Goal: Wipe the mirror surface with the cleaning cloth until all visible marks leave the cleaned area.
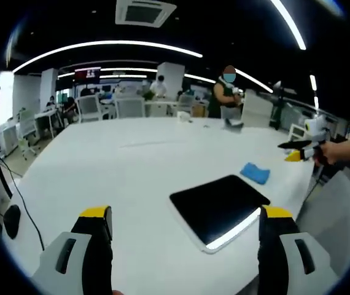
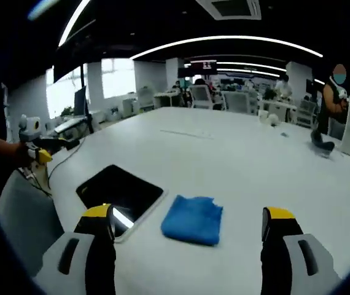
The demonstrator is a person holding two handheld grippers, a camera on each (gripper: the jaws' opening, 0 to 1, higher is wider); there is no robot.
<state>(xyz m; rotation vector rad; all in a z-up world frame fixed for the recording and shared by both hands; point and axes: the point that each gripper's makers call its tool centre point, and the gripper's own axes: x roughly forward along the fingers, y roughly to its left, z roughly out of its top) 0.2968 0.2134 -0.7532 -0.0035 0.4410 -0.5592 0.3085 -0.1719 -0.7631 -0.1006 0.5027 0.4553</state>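
Two views. Left gripper view: left gripper (image 1: 185,221) jaws apart, holding nothing, above table (image 1: 101,166); mirror (image 1: 219,206) flat between the jaws, cloth (image 1: 255,173) just beyond it; right gripper (image 1: 299,152) at far right. Right gripper view: right jaws apart, empty; cloth (image 2: 193,219) between them, just beside mirror (image 2: 121,192).
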